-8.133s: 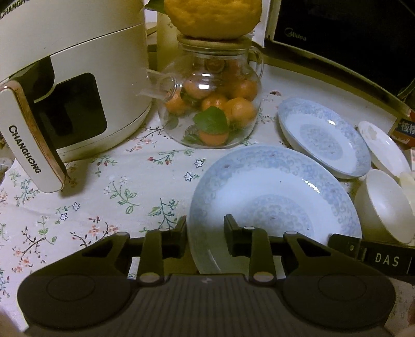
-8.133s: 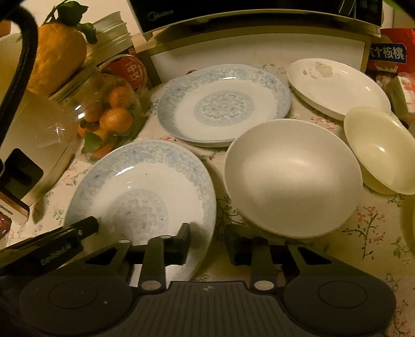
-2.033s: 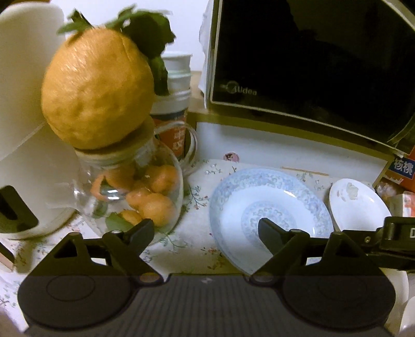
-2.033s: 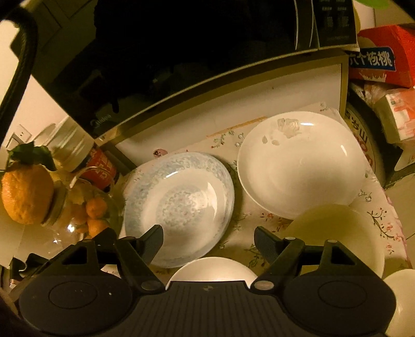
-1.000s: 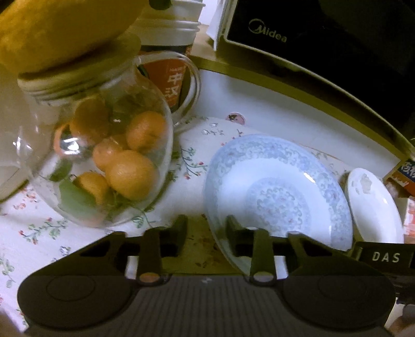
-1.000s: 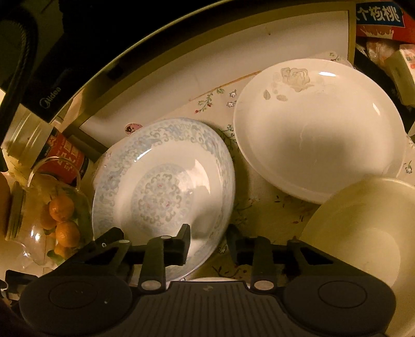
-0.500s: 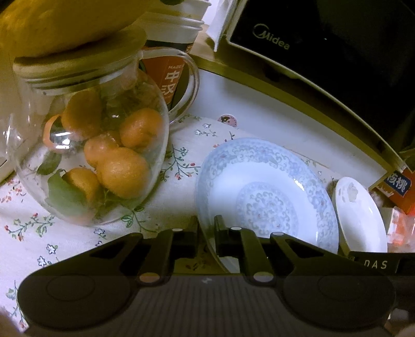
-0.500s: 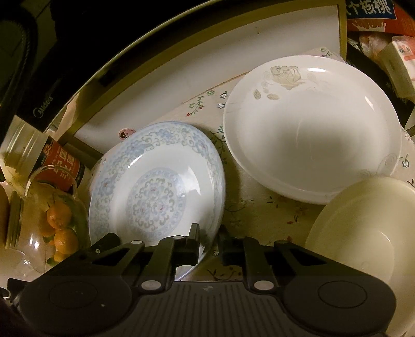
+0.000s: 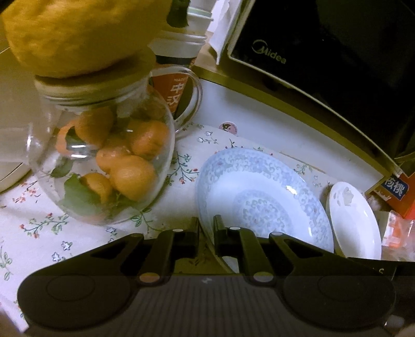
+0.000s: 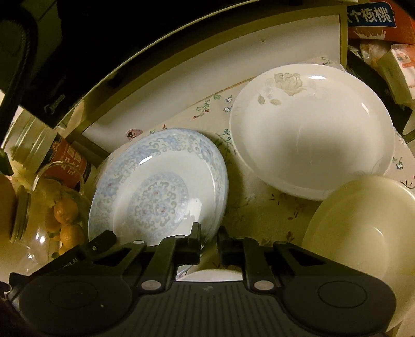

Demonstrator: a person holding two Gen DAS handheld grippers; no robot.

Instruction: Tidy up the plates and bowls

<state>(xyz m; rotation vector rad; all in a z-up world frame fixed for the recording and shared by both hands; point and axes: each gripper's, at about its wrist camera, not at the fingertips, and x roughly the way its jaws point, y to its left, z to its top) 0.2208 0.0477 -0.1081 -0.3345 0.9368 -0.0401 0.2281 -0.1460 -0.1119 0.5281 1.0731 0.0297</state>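
A blue-patterned plate (image 9: 262,199) lies on the floral tablecloth before the microwave. My left gripper (image 9: 206,228) is shut on its near left rim. In the right wrist view the same plate (image 10: 155,189) looks tilted, and my right gripper (image 10: 208,239) is shut on its near right rim. A white plate with a rose print (image 10: 311,129) sits to the right, also in the left wrist view (image 9: 355,220). A cream bowl (image 10: 363,233) is at the lower right. The rim of a white bowl (image 10: 210,276) shows just under the right gripper.
A glass teapot of oranges (image 9: 103,158) with a big citrus fruit (image 9: 77,33) on its lid stands close left of the plate. A black Midea microwave (image 9: 337,59) on its stand blocks the back. Red boxes and packets (image 10: 376,23) crowd the right.
Both grippers came forward and down to the blue-patterned plate and closed on its rim from opposite sides. The plate's near edge has lifted slightly.
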